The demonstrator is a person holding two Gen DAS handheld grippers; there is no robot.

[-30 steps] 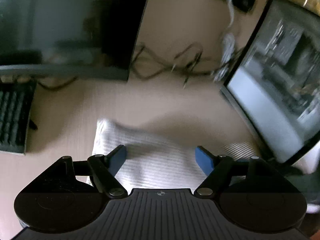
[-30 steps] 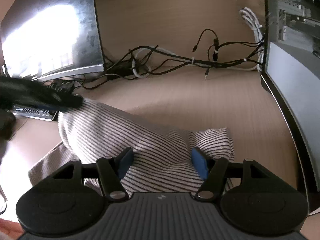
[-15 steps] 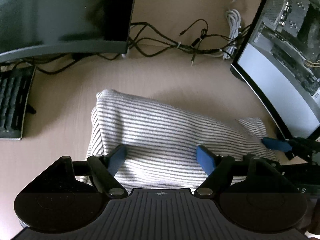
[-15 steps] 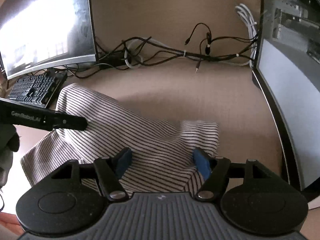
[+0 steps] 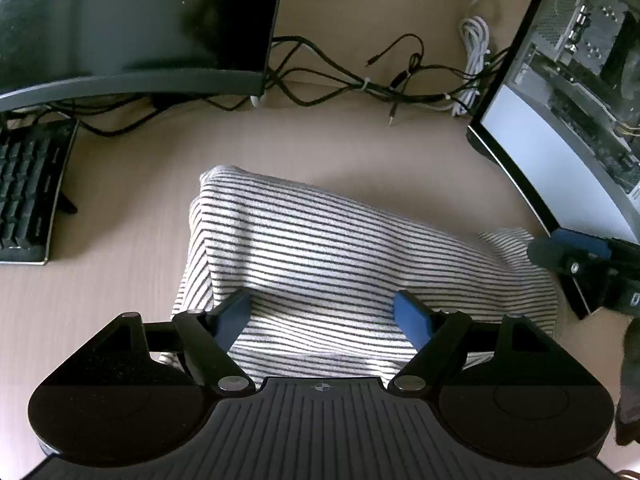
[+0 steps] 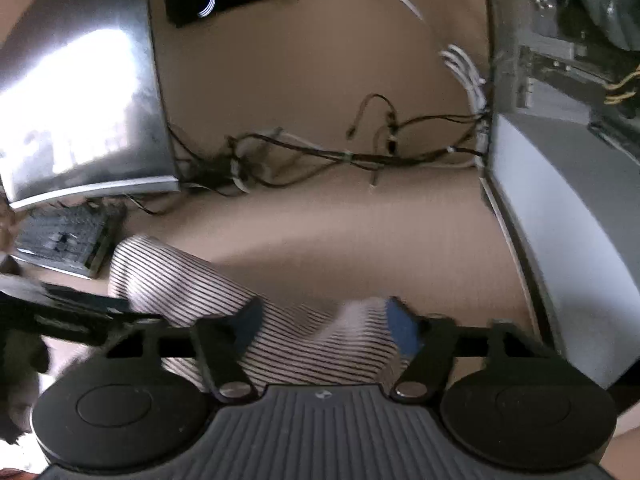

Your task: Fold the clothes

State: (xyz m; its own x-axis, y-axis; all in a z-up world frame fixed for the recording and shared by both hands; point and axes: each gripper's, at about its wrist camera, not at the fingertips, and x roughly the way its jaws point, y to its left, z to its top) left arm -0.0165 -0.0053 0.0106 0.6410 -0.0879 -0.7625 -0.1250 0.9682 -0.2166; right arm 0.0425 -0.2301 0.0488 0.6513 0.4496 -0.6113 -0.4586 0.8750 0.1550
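A white garment with thin dark stripes [image 5: 320, 248] lies folded in a thick bundle on the light wooden desk [image 5: 304, 148]. My left gripper [image 5: 322, 312] is open, its blue pads spread wide over the near edge of the bundle. My right gripper [image 6: 322, 320] is open too, over the bundle's right end; the striped cloth [image 6: 188, 284] rises between and beyond its fingers. The right gripper also shows at the right edge of the left wrist view [image 5: 576, 254]. The left gripper shows as a dark bar at the left of the right wrist view [image 6: 68, 312].
A curved monitor [image 5: 132, 20] stands at the back left with a keyboard [image 5: 28, 196] beside it. A computer case [image 5: 568, 92] stands on the right. A tangle of black and white cables [image 5: 380, 84] runs along the back of the desk.
The left wrist view went from a blurred swing to a steady hover over the bundle. The right gripper has tilted or lifted quickly, and its view is now blurred. Both stayed open.
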